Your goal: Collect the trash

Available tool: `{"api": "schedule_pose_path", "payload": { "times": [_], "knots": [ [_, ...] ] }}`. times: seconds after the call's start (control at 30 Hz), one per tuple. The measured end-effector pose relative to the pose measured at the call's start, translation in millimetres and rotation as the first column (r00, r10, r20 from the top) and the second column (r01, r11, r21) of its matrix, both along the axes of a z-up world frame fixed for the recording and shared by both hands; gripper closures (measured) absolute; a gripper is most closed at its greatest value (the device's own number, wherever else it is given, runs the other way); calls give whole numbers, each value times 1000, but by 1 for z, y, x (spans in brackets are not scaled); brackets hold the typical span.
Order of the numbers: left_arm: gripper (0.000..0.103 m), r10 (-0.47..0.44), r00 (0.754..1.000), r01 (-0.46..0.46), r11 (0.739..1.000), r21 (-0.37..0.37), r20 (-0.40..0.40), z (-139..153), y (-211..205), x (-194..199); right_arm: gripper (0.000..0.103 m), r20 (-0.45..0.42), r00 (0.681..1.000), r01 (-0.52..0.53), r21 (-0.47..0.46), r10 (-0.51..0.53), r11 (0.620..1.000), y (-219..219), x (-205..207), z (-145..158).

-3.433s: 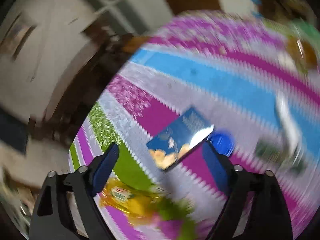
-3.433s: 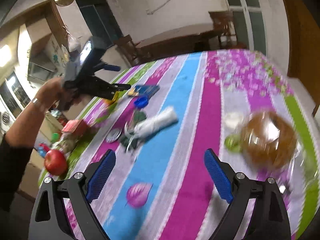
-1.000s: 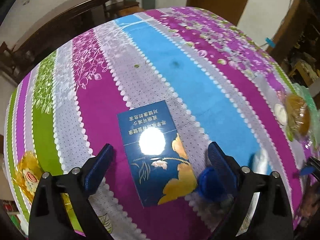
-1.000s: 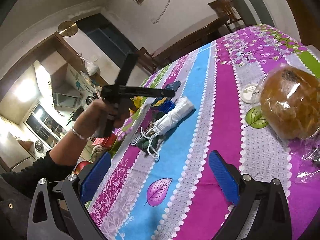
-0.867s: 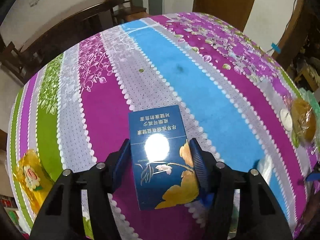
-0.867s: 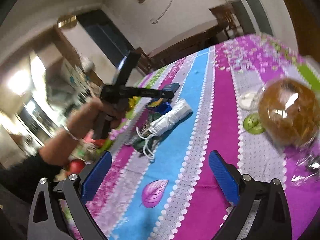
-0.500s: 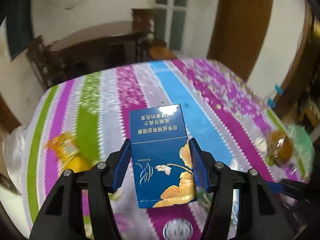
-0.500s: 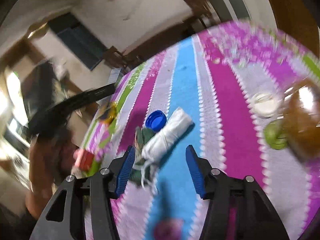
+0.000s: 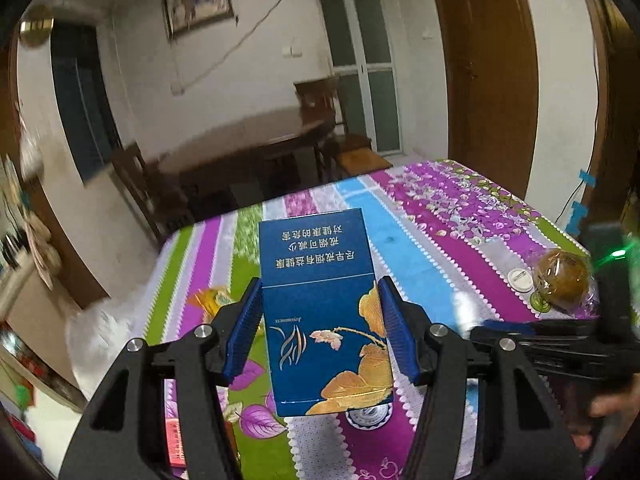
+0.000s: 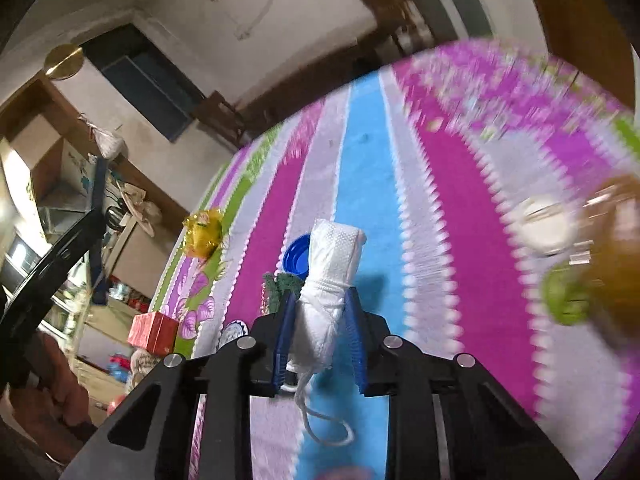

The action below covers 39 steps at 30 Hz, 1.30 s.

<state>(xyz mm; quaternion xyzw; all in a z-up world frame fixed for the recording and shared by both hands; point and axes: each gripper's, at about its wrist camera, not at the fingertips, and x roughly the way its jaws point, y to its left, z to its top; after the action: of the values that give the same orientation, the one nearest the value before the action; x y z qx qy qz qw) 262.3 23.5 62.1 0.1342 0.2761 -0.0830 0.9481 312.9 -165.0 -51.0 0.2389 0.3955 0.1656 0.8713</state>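
Jaws pinching blue carton [image 9: 320, 304], rolled mask [image 10: 328, 280]

Room's pretty dim, warm indoor light. Both views have heavy fisheye bending and black corners. Left wrist view is mostly sharp, just smeary along the left edge. Right wrist view has bad motion blur over the striped tabletop [image 10: 460, 184], worst far right, with a bright patch glowing at the left edge.

Blue box [image 9: 320, 312]: glossy printed card, gold foil bits. Rolled mask [image 10: 330, 280]: soft white dimpled fabric w/ cord loops. Tablecloth [image 9: 440, 248]: smooth printed sheet, slight sheen. Gripper pads [image 9: 244, 328]: ribbed blue plastic; arms matt black w/ metal bolts. Far table [image 9: 248, 144]: dark polished wood.
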Motion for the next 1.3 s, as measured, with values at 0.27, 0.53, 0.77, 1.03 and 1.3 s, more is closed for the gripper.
{"api": "schedule_pose_path", "payload": {
  "times": [0.27, 0.53, 0.77, 1.03, 1.3],
  "knots": [
    [47, -73, 991, 65, 995, 77, 110, 17, -67, -34, 76, 162, 984, 84, -56, -74, 995, -62, -89, 57],
    [47, -205, 967, 190, 976, 107, 148, 15, -161, -59, 76, 242, 948, 241, -131, -205, 962, -163, -183, 96],
    [47, -336, 931, 316, 938, 140, 145, 3, -246, -82, 76, 239, 909, 388, -190, -341, 902, -255, -247, 101],
    [47, -449, 884, 418, 885, 205, 133, -15, -331, -103, 76, 203, 866, 497, -238, -457, 835, -345, -286, 89],
    [47, -519, 848, 483, 840, 247, 107, -36, -391, -119, 76, 154, 840, 542, -292, -520, 788, -404, -304, 74]
  ]
}}
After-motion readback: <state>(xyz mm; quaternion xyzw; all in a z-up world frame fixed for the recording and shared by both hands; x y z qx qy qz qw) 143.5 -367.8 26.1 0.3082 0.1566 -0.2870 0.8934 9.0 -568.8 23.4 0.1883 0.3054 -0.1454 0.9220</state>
